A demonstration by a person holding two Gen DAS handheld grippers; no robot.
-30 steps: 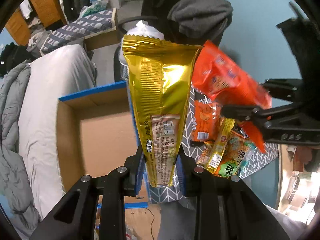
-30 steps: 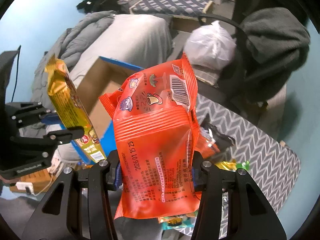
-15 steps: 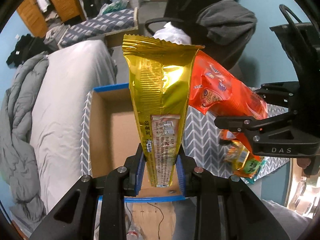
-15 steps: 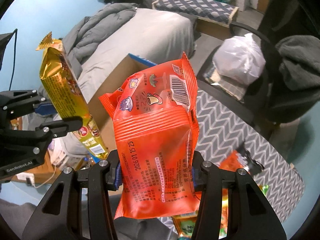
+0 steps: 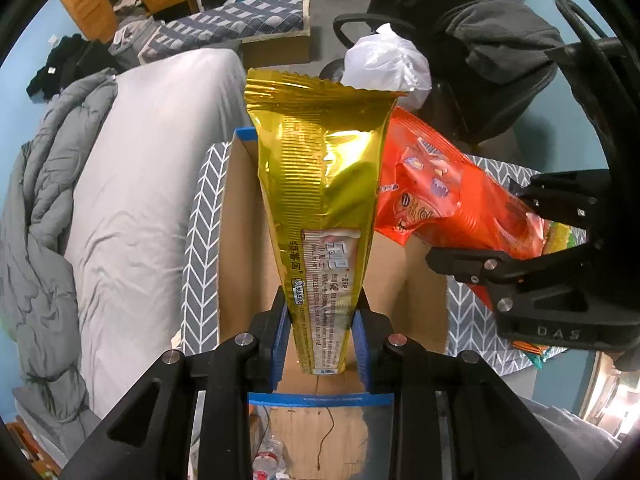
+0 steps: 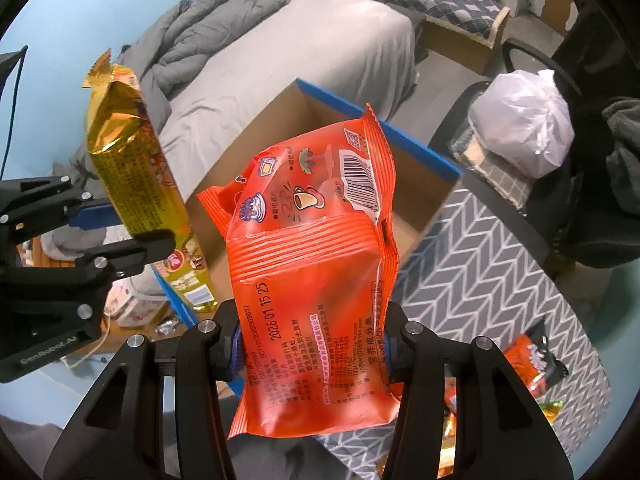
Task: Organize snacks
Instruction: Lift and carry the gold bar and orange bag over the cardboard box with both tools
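Observation:
My left gripper (image 5: 320, 312) is shut on a long gold snack packet (image 5: 320, 184) that stands upright over an open cardboard box (image 5: 244, 248) with blue-taped edges. The right wrist view shows the gold packet (image 6: 132, 168) in the left gripper (image 6: 120, 228) at the left. My right gripper (image 6: 312, 344) is shut on an orange snack bag (image 6: 316, 264), held above the box (image 6: 288, 128). From the left wrist camera, the orange bag (image 5: 448, 196) and the right gripper (image 5: 516, 240) hang over the box's right side.
The box sits on a grey chevron-patterned cloth (image 6: 480, 264). Several loose snack packets (image 6: 532, 364) lie on the cloth at the right. A bed with a grey duvet (image 5: 120, 184) runs along the left. An office chair with a white plastic bag (image 6: 524, 124) stands behind.
Both grippers have carried their packets sideways from over the snack pile to above the open box. The box has come under the gold packet, and both grips are unchanged.

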